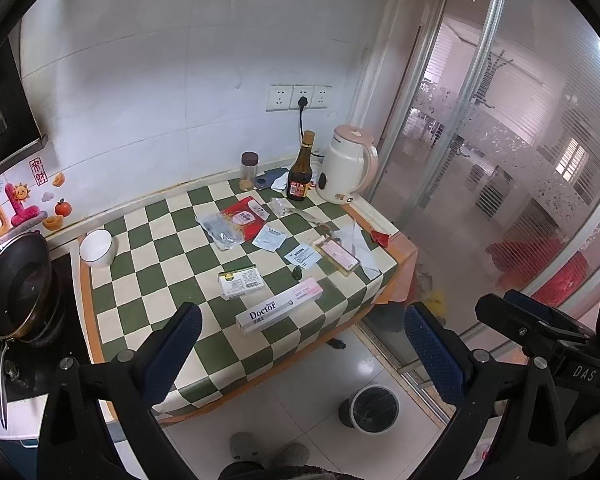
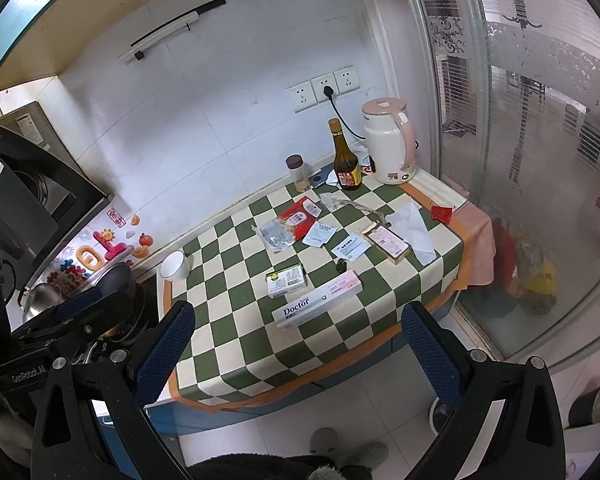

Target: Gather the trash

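Both claws, left claw (image 1: 300,348) and right claw (image 2: 298,350), hang wide open and empty over the checkered counter (image 1: 172,280), wrappers (image 1: 236,222) littering its middle, dark-lined bin (image 1: 370,408) on the floor lower right.

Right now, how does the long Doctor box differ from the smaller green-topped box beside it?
The Doctor box is long and slim; the green-topped box is short and squat. The Doctor box is white fading to pink with big dark lettering; the green-topped box has a green band and small print. The Doctor box lies nearer the table's front edge. Both lie flat on the checked cloth, untouched.
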`<state>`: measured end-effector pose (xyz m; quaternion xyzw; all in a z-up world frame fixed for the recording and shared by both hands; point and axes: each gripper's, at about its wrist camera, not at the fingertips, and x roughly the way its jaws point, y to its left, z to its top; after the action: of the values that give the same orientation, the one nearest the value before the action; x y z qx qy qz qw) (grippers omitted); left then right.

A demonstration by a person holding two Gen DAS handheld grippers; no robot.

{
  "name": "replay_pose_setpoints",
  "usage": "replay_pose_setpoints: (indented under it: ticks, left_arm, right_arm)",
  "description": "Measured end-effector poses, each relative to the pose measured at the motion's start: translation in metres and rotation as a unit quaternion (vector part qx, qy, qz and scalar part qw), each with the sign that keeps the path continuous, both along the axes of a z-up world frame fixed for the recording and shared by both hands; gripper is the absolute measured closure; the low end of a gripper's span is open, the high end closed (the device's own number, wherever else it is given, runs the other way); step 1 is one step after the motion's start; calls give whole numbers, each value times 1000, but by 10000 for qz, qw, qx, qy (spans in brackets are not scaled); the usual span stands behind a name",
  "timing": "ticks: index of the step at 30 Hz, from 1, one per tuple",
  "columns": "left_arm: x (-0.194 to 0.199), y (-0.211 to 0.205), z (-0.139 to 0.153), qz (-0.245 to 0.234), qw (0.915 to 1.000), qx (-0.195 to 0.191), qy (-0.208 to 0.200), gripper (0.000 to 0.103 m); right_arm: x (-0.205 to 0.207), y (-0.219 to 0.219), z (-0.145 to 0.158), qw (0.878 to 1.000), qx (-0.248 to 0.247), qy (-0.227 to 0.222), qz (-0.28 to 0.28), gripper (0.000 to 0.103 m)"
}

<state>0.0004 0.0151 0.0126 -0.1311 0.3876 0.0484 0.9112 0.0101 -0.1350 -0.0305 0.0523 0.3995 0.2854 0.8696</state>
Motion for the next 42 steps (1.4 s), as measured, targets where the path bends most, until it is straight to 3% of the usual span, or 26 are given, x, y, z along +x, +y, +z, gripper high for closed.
replay_pose_setpoints:
  ticks: [42]
  left_arm:
    - [2,-13,5,-44,10000,10,-40,0]
  right_arm:
    - [7,-8,15,9999,89,-21,-53,0]
